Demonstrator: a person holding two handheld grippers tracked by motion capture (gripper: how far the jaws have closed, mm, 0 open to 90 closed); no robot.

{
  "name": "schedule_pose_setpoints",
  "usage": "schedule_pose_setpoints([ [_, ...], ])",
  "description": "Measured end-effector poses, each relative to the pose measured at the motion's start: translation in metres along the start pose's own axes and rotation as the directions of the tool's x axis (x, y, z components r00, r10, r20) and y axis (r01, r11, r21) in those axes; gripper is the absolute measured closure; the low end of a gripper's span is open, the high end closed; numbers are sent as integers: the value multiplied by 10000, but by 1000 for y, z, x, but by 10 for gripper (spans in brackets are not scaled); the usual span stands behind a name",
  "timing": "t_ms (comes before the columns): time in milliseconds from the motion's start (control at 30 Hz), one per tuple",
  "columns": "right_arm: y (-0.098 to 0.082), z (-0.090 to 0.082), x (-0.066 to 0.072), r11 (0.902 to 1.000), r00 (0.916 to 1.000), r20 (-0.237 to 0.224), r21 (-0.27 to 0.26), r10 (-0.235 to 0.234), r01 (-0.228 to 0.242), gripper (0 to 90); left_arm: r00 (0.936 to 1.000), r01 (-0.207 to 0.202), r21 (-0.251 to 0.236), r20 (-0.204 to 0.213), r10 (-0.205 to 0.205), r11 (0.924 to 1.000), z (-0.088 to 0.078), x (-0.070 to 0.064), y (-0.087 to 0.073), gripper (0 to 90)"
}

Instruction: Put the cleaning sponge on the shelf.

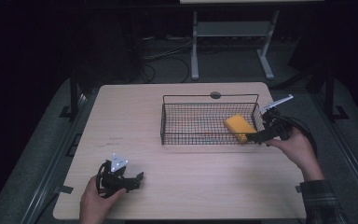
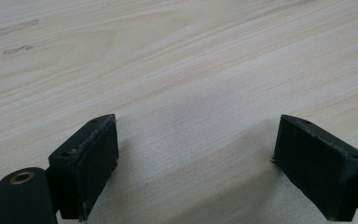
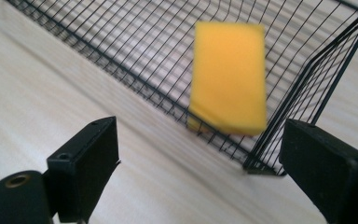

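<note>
A yellow sponge [image 1: 240, 127] lies inside the black wire basket [image 1: 200, 140], at its right end; in the right gripper view the sponge [image 3: 229, 77] sits behind the basket's mesh wall [image 3: 121, 70]. My right gripper [image 1: 256, 138] hovers at the basket's near right corner, open and holding nothing, its jaws apart from the sponge [image 3: 200, 158]. My left gripper [image 1: 137, 179] rests low over the bare wooden table near the front left, open, with only wood between its jaws [image 2: 196, 154].
The light wooden table [image 1: 135, 116] stretches wide left of the basket. A small grey disc [image 1: 215, 94] sits at the table's far edge. Beyond it stand a white desk frame [image 1: 233, 32] and cables on a dark floor.
</note>
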State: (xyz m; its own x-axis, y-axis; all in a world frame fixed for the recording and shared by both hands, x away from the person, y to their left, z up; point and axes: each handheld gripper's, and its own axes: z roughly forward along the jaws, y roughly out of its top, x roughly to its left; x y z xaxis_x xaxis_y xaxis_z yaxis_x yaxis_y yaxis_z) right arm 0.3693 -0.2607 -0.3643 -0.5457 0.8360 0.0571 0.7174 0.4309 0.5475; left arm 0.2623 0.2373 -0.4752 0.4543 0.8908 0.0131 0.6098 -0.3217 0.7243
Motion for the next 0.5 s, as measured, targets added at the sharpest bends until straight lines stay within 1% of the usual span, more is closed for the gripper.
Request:
schedule_pose_setpoints([
  [267, -29, -2, 8, 10000, 10000, -29, -41, 52, -53, 113, 10000, -6, 2, 3, 6, 10000, 0, 0, 0, 127],
  [367, -39, -2, 11, 9999, 9999, -76, -54, 100, -101, 114, 10000, -3, 0, 2, 3, 10000, 0, 0, 0, 127],
  [500, -50, 1, 15, 10000, 10000, -11, -55, 47, -47, 114, 10000, -4, 1, 2, 4, 10000, 0, 0, 0, 127],
])
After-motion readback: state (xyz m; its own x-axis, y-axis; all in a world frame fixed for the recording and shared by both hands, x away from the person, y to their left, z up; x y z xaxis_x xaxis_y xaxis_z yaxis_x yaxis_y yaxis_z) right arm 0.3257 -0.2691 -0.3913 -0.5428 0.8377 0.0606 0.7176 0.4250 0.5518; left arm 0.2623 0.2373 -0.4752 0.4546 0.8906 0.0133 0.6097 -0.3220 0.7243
